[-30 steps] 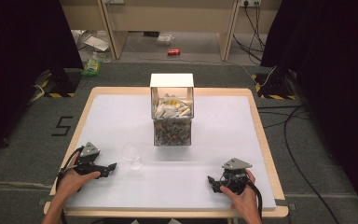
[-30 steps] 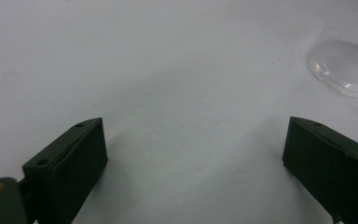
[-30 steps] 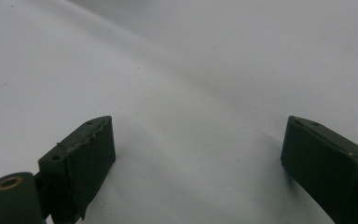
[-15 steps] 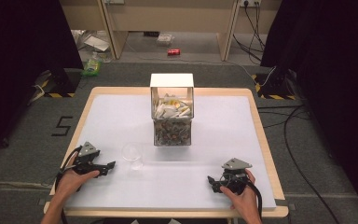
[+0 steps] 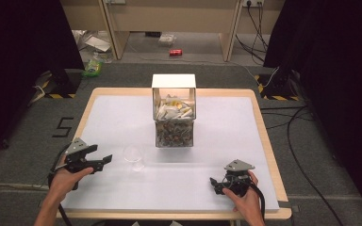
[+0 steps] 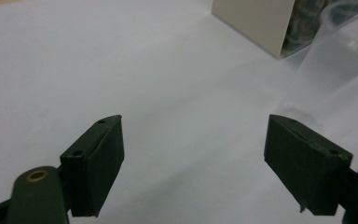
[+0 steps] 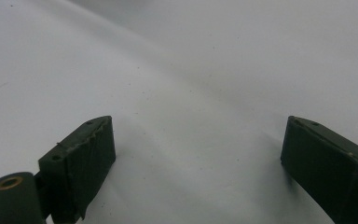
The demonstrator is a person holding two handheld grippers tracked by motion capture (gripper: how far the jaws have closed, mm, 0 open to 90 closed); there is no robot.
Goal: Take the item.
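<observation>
A clear glass cup (image 5: 133,158) stands on the white table (image 5: 226,136), in front of and left of a box. My left gripper (image 5: 104,160) hovers just left of the cup, open and pointing toward it. In the left gripper view the open gripper (image 6: 193,137) holds nothing, and the cup (image 6: 340,56) is a blurred shape at the upper right. My right gripper (image 5: 215,183) sits near the front right of the table, open and holding nothing. Its open gripper (image 7: 196,142) hangs over bare white table in the right gripper view.
A clear-walled box (image 5: 174,122) with a raised white lid stands mid-table, filled with several small pale items. Its corner (image 6: 256,23) appears in the left gripper view. Cables, a red can (image 5: 175,52) and litter lie on the floor beyond the table.
My left gripper has shifted slightly forward. The right gripper, the cup and the box have stayed put.
</observation>
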